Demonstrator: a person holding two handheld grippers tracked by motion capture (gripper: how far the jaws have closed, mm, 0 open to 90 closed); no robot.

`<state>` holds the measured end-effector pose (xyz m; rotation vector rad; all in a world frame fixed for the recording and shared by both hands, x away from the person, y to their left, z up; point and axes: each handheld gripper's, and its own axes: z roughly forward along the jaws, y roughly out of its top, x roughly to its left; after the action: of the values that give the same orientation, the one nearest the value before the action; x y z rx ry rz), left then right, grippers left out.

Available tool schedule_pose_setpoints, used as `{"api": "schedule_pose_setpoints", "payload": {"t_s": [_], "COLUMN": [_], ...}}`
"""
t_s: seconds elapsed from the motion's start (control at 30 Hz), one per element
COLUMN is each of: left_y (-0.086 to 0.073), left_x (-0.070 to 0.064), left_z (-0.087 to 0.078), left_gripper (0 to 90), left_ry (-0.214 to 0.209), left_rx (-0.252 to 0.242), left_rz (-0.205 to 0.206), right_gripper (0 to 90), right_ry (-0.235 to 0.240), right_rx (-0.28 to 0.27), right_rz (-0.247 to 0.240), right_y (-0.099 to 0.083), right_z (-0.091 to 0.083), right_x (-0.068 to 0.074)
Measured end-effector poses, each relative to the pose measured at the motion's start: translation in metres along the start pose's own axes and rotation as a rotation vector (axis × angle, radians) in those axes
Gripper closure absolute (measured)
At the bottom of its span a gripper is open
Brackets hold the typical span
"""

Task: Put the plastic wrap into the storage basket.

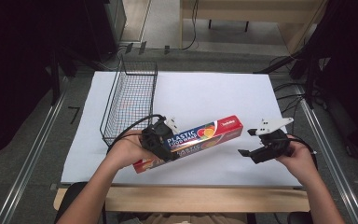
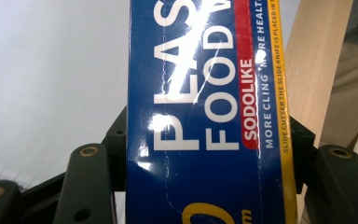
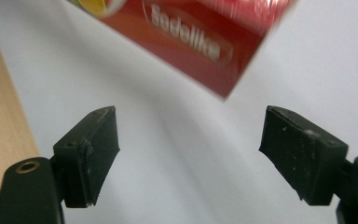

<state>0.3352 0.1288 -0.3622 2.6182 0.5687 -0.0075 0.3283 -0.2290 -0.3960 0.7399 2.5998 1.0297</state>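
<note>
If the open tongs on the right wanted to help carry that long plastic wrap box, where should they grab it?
Probably at the free red end of the long blue and red cardboard plastic wrap box, coming in from the right. The left tongs already clamp its other half across the narrow width, and the open right tongs face that end, jaws spread wider than it.

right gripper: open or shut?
Open. The right gripper has its jaws spread wide with nothing between them; the wrap box end sits just ahead, untouched.
</note>
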Motion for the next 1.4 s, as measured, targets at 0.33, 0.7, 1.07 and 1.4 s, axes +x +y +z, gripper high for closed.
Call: {"api": "schedule_pose_setpoints", "payload": {"t_s": [0.33, 0.7, 1.07, 1.4], "left_y": [-0.005, -0.011, -0.018, -0.024], "left_x": [0.009, 0.016, 0.036, 0.059], "left_z": [-0.020, -0.033, -0.053, -0.064], "left_gripper": [40.2, 40.1, 40.1, 40.0], "left_ry": [0.061, 0.103, 0.192, 0.230], "left_rx": [-0.046, -0.069, -0.093, -0.099], "left_rz": [-0.070, -0.123, -0.222, -0.334], "right_gripper": [19.8, 19.7, 19.7, 19.7], "right_ry": [-0.066, -0.081, -0.083, -0.077], "right_rx": [0.022, 0.065, 0.083, 0.096], "right_rz": [0.094, 0.087, 0.066, 0.060], "right_y": [-0.014, -0.015, -0.013, -0.011], "right_z": [0.025, 0.043, 0.050, 0.055], "right_x": [-0.004, -0.002, -0.001, -0.003]}}
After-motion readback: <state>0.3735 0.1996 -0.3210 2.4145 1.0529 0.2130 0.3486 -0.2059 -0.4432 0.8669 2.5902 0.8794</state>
